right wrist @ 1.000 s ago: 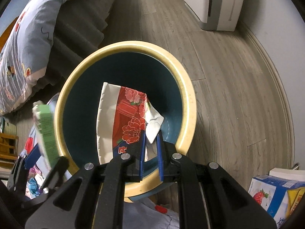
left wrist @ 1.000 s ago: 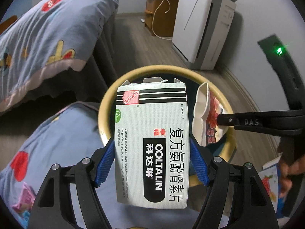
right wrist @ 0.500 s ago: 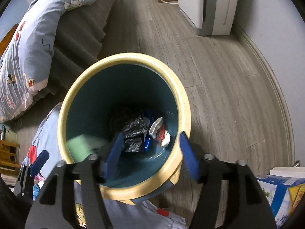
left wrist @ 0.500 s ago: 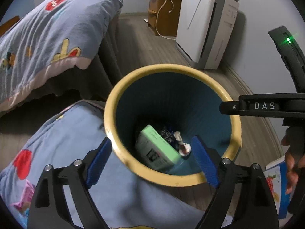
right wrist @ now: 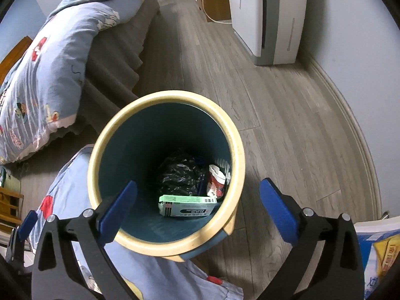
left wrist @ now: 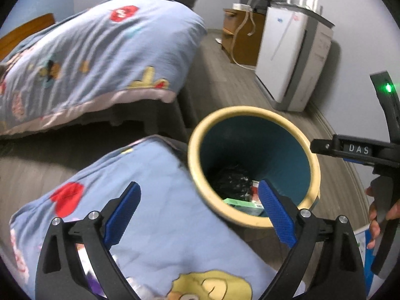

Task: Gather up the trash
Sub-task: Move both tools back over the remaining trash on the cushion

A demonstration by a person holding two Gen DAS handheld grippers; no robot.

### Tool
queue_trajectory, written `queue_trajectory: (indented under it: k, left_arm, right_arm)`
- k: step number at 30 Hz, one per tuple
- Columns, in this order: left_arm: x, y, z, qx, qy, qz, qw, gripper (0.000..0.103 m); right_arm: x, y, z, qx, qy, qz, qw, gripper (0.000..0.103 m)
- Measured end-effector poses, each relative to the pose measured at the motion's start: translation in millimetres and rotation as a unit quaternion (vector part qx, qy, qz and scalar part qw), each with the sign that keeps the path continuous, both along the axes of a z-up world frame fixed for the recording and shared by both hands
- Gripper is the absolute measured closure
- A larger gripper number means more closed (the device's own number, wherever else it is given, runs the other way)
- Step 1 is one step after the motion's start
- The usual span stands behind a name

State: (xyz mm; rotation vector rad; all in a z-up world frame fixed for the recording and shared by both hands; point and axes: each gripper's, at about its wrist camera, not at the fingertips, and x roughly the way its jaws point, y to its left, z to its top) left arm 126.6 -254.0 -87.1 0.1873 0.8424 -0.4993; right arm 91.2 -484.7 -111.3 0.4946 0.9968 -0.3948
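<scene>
From the left wrist, the left gripper (left wrist: 200, 210) is opening wide, empty, beside the round teal bin with a cream rim (left wrist: 315, 165). From the right wrist, the right gripper (right wrist: 197, 207) is opening, empty, above the green-and-white medicine box (right wrist: 187, 205) and red-printed paper wrapper (right wrist: 216, 180) lying in the bin.

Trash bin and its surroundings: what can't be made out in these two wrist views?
- Bin floor, right wrist view: black crumpled bag and medicine box cover whatever lies beneath.
- Red and white wrapper: print too small to read.
- Bin contents, left wrist view: near rim and a blue pad hide most.
- Printed carton: cut off by the right edge.
- Items on the blue quilt: hidden behind the left gripper's arms.
</scene>
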Motion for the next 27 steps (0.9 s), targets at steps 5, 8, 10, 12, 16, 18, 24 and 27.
queue_trajectory:
  k: [5, 8, 10, 12, 16, 18, 24, 27]
  left_arm:
    - [-18, 36, 30, 0.01, -0.022, 0.026, 0.9994, 0.008]
    - [-29, 67, 52, 0.011, -0.031, 0.046, 0.9984, 0.008]
    - [-37, 92, 65, 0.003, -0.037, 0.062, 0.9974, 0.008]
    - [-46, 121, 79, -0.002, -0.043, 0.085, 0.9955, 0.008]
    - [-69, 183, 97, 0.007, -0.061, 0.133, 0.9892, 0.007]
    - [-80, 210, 99, 0.013, -0.066, 0.155, 0.9856, 0.007]
    - [-108, 283, 87, 0.01, -0.038, 0.228, 0.9728, 0.007]
    - [-121, 308, 72, 0.019, -0.024, 0.251, 0.9676, 0.007]
  right_arm:
    - [-1, 21, 19, -0.01, -0.025, 0.017, 0.999, 0.006]
    - [0, 41, 31, -0.002, -0.046, 0.032, 0.998, 0.006]
    - [4, 61, 37, 0.009, -0.052, 0.055, 0.997, 0.006]
    - [8, 81, 42, 0.01, -0.055, 0.078, 0.995, 0.006]
    - [15, 136, 57, 0.004, -0.063, 0.138, 0.988, 0.006]
    - [16, 159, 60, 0.005, -0.064, 0.162, 0.985, 0.006]
    - [15, 233, 62, -0.003, -0.051, 0.234, 0.971, 0.006]
    - [12, 262, 58, -0.001, -0.038, 0.255, 0.966, 0.006]
